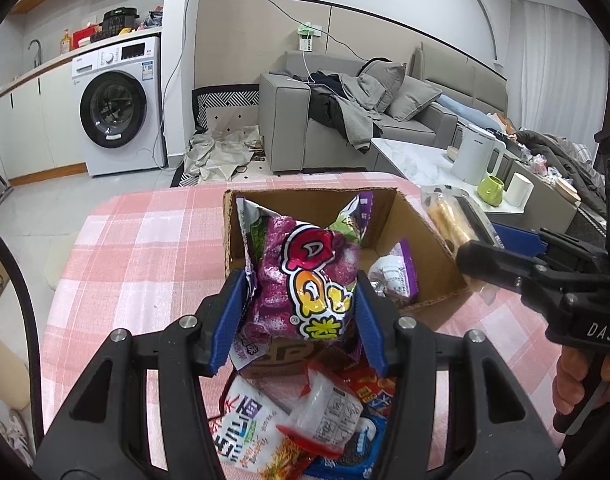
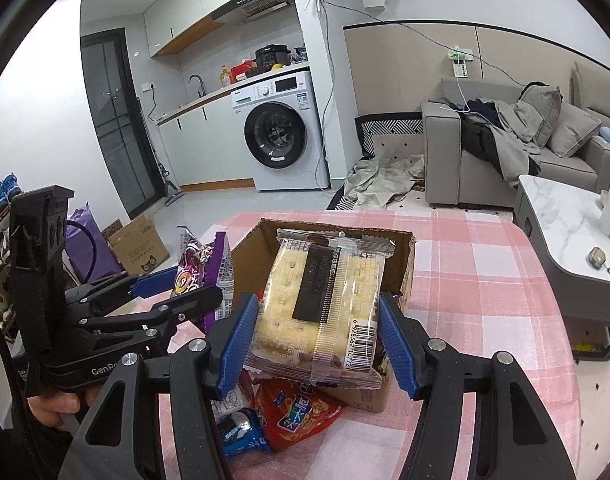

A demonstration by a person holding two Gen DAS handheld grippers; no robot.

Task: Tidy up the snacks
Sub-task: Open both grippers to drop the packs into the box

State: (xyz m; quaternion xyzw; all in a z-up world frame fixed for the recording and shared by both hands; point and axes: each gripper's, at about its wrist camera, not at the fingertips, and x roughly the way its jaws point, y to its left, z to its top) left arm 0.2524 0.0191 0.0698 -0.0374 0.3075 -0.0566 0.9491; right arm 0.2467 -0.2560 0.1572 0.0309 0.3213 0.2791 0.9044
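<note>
My left gripper (image 1: pixel 301 316) is shut on a purple gummy candy bag (image 1: pixel 305 280) and holds it over the near edge of an open cardboard box (image 1: pixel 425 240). The box holds a small purple-and-white packet (image 1: pixel 397 272). My right gripper (image 2: pixel 319 334) is shut on a clear pack of yellow crackers (image 2: pixel 321 300) and holds it above the same box (image 2: pixel 405 256). In the left wrist view the right gripper (image 1: pixel 481 252) and its crackers (image 1: pixel 449 216) sit at the box's right side. Loose snacks lie in front of the box: a noodle bag (image 1: pixel 249 432), a red bag (image 2: pixel 301 412) and a blue cookie pack (image 2: pixel 241 432).
The box stands on a table with a pink plaid cloth (image 2: pixel 485 280). A marble coffee table (image 2: pixel 561 216) with a white kettle (image 1: pixel 477 152) is to the right. A grey sofa (image 2: pixel 485 160) and a washing machine (image 2: pixel 281 132) are behind.
</note>
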